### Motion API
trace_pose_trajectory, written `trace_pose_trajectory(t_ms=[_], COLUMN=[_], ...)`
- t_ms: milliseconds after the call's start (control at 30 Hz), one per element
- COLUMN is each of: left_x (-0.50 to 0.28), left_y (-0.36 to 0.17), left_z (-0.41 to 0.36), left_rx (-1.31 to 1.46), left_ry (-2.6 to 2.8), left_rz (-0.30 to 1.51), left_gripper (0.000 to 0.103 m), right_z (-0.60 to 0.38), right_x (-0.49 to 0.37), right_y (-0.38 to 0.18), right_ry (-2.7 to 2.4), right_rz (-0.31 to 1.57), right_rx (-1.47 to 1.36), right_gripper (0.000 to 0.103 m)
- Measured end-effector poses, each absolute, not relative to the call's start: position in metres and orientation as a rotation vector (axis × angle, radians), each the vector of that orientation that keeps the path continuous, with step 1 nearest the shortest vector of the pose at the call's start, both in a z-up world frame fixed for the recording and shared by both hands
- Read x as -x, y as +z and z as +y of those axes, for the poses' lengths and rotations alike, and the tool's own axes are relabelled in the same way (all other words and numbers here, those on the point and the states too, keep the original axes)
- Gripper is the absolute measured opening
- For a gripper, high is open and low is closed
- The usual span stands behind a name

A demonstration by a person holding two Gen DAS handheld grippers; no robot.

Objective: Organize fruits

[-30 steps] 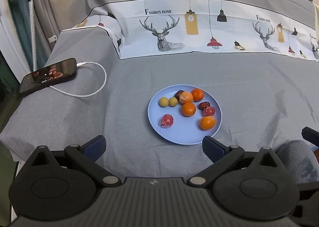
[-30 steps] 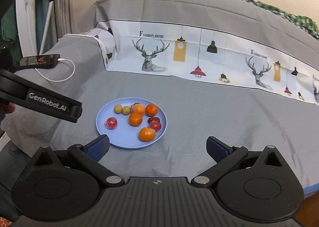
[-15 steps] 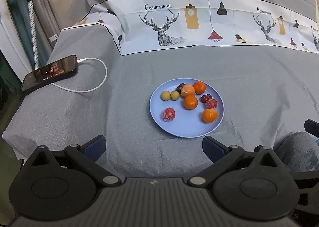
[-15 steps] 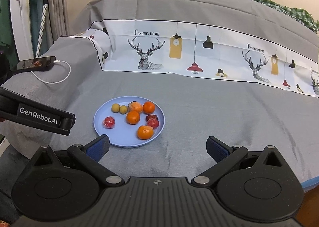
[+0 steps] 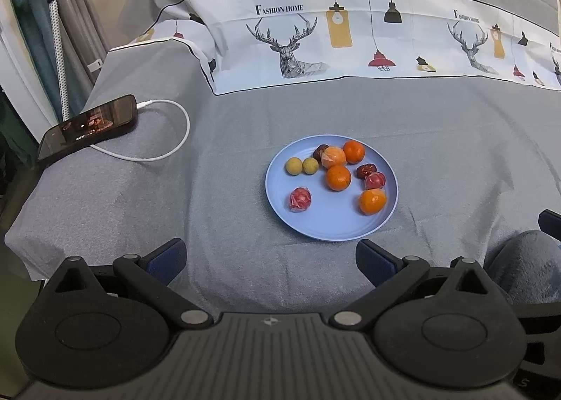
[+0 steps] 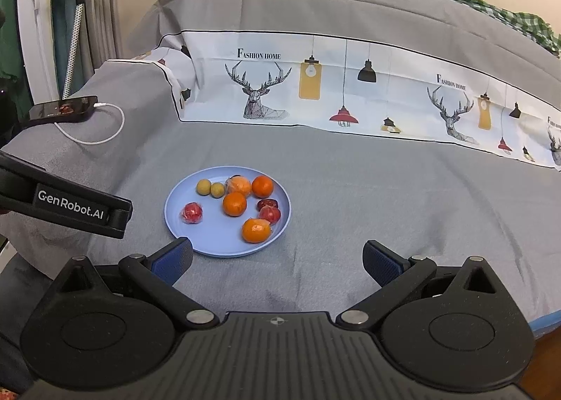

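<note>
A light blue plate (image 5: 336, 228) sits on the grey cloth and also shows in the right wrist view (image 6: 214, 245). On it lie several oranges (image 5: 338, 178), two small yellow-green fruits (image 5: 293, 166), two wrapped red fruits (image 5: 300, 199) and dark red dates (image 5: 365, 169). My left gripper (image 5: 270, 258) is open and empty, just short of the plate's near rim. My right gripper (image 6: 278, 258) is open and empty, near the plate's right front. The left gripper's body (image 6: 70, 207) shows at the left of the right wrist view.
A phone (image 5: 87, 126) with a white charging cable (image 5: 164, 144) lies at the far left of the cloth. A printed deer-and-lamp cloth band (image 5: 350, 38) rises behind the plate. The table's left edge drops off near the phone. A grey-clad knee (image 5: 526, 270) is at the lower right.
Both grippers have drawn back and risen slightly, so the plate sits a little farther up in each view. The jaws stay open and the fruits have not moved.
</note>
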State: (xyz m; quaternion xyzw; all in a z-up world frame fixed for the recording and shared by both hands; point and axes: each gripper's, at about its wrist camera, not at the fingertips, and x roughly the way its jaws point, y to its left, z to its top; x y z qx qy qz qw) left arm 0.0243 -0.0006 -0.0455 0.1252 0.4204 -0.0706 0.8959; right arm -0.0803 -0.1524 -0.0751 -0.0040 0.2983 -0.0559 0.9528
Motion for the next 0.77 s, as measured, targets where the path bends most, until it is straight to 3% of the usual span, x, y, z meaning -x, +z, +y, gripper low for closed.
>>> trace_pose_trajectory(t_ms=[767], left_x=[-0.0251], left_y=[-0.0474], left_z=[0.0003], left_rx=[-0.273], left_ry=[-0.111], left_rz=[0.851], left_gripper=[0.103], right_z=[-0.1512], right_x=[0.0801], right_y=[-0.0773], right_ry=[-0.097], right_rz=[0.61], right_rx=[0.016], right_gripper=[0.102])
